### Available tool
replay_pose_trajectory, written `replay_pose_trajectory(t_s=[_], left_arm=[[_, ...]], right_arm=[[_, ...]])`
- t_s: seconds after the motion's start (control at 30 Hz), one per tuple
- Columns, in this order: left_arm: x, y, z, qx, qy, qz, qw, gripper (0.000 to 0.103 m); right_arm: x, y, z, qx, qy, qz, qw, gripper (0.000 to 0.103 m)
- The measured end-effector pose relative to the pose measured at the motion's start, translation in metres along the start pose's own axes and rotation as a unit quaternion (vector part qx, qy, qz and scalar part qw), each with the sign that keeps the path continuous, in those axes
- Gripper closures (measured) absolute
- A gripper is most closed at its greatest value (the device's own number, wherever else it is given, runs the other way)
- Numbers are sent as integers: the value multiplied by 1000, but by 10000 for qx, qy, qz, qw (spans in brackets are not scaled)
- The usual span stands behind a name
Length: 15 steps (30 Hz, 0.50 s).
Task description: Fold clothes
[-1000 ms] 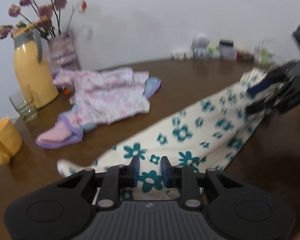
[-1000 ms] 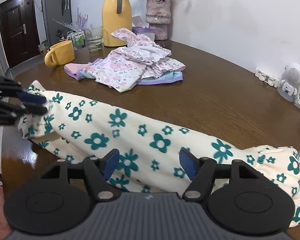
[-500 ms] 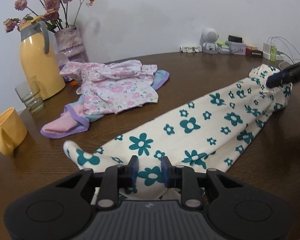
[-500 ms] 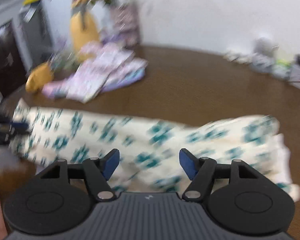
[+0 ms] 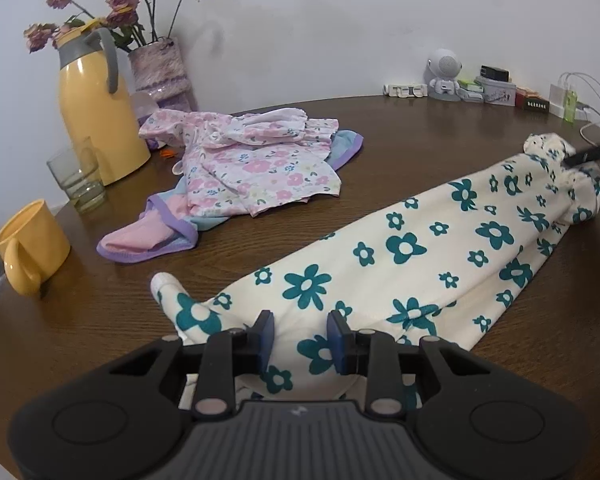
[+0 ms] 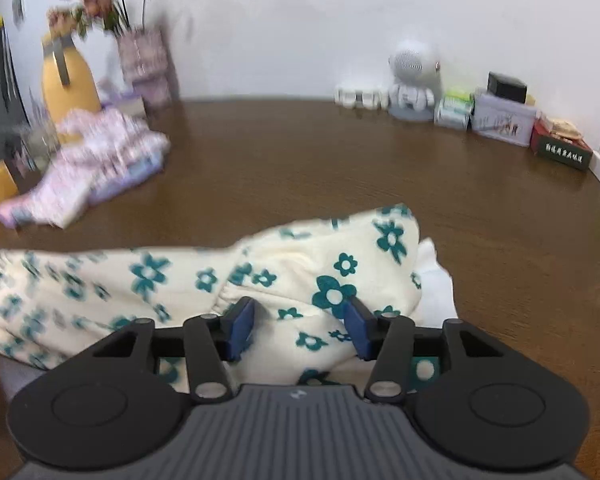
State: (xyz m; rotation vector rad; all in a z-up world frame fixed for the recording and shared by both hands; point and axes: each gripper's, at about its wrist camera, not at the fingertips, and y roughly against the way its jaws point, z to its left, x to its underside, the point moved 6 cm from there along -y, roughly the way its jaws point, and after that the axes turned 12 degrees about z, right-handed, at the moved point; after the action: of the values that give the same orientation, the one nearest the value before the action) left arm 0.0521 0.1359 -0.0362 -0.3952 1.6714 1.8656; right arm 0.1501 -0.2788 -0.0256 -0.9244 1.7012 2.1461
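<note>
The cream garment with teal flowers [image 5: 416, 264] lies stretched across the brown table [image 5: 400, 136]. One end sits right between the left gripper [image 5: 300, 336]'s jaws, which have just been easing open, a narrow gap, cloth between them. The right gripper [image 6: 300, 326] has been closing, jaws about half open either side of the bunched far end; can't tell if they pinch it.

Pale characters on dark box [image 6: 562, 149] by wall, too blurred to read; nothing else legible.
</note>
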Motion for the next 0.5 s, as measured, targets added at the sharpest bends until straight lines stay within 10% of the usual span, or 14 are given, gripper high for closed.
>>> replay_pose_trajectory(t_s=[0.17,0.5], left_arm=[[-1,0,-1,43,-5,51,10000,75],[-4,0,-3,99,-153,166,9997,71]], right_arm=[[13,23,42,-161,1563,278,9872,30],[19,-8,76,577,3975,1302,9065,37]])
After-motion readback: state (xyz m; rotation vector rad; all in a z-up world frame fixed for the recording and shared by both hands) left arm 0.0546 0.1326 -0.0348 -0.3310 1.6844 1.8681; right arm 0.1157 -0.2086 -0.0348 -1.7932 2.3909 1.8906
